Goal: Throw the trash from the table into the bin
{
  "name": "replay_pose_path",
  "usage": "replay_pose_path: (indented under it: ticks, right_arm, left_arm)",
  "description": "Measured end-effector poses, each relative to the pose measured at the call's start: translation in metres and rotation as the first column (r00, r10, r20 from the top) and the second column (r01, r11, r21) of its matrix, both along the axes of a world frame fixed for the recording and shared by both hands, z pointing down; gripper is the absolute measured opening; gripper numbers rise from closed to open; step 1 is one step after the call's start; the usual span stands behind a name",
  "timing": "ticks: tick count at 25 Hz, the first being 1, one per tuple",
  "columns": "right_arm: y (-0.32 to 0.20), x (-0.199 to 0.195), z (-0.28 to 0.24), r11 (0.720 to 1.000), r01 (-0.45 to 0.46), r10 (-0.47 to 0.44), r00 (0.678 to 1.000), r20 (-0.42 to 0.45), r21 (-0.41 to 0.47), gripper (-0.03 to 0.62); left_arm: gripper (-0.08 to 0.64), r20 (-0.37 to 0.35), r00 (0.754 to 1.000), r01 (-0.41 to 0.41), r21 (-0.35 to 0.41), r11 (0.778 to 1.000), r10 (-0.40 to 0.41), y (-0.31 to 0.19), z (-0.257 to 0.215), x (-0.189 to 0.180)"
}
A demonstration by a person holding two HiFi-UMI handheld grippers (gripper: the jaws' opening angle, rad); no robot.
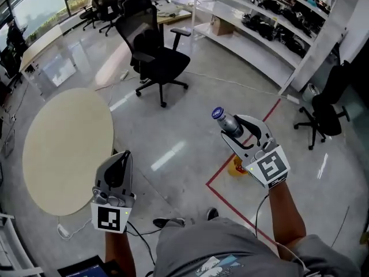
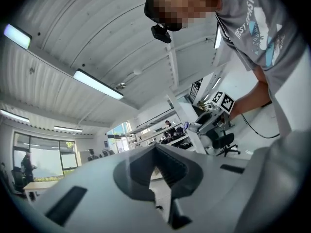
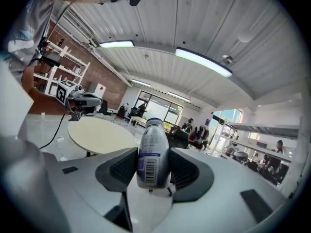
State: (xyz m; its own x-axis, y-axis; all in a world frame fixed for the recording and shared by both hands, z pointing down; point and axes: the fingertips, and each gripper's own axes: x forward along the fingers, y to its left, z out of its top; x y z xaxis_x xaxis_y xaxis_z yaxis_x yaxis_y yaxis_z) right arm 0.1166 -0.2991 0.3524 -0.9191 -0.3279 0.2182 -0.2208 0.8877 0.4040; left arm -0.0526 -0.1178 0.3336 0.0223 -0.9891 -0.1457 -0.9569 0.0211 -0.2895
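Glossy grey lab floor (image 1: 190, 97) is filling most of the head view, no bin showing in any view. Round beige table (image 1: 63, 143) is sitting ahead-left of the left gripper (image 1: 123, 156), nothing showing on its top. Left gripper is hanging with its jaws together and nothing between them, so it's playing no part right now. Black office chair (image 1: 153, 56) is standing well ahead, between the two grippers. Right gripper (image 1: 237, 130) is clamping the bottle (image 1: 228, 120): white body, blue cap, pads gripping the lower body on either side of the barcode label. Bottle's long axis is running along the jaws, cap pointing forward and away from the hand, base tucked back toward the gripper body. Red tape line (image 1: 219, 175) is crossing the floor under that gripper, and a small yellow object (image 1: 235, 168) is lying on the floor just below it; I can't tell what it is. Shelving (image 1: 271, 22) is running ahead-right of the right gripper. My read: the carry step is underway. Right hand has the trash, so the next move hinges on finding the bin. With the bottle sticking out cap-first, the drop is probably just getting the jaws over the opening and letting go.
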Motion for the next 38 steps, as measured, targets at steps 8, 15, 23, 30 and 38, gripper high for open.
replay_pose_path:
  ticks: [8,15,23,30,38]
  right_arm:
    - [-0.1,0.245,0.071,0.968,-0.235,0.231,0.972,-0.053,-0.088,0.207]
    - [-0.167,0.368,0.131,0.913,-0.377,0.365,0.926,-0.098,-0.155,0.207]
    - [-0.222,0.414,0.186,0.861,-0.463,0.435,0.885,-0.169,-0.208,0.207]
    - [-0.253,0.421,0.218,0.839,-0.485,0.446,0.872,-0.201,-0.246,0.207]
    - [-0.273,0.421,0.237,0.826,-0.493,0.445,0.868,-0.222,-0.273,0.207]
  left_arm:
    - [0.043,0.032,0.977,-0.21,-0.059,0.976,0.213,-0.118,0.026,0.199]
    - [0.043,0.066,0.941,-0.323,-0.133,0.937,0.333,-0.189,0.036,0.297]
    - [0.043,0.07,0.918,-0.373,-0.181,0.91,0.39,-0.232,0.043,0.33]
    - [0.043,0.074,0.921,-0.362,-0.208,0.909,0.383,-0.242,0.051,0.329]
    - [0.043,0.064,0.928,-0.345,-0.225,0.911,0.367,-0.243,0.06,0.324]
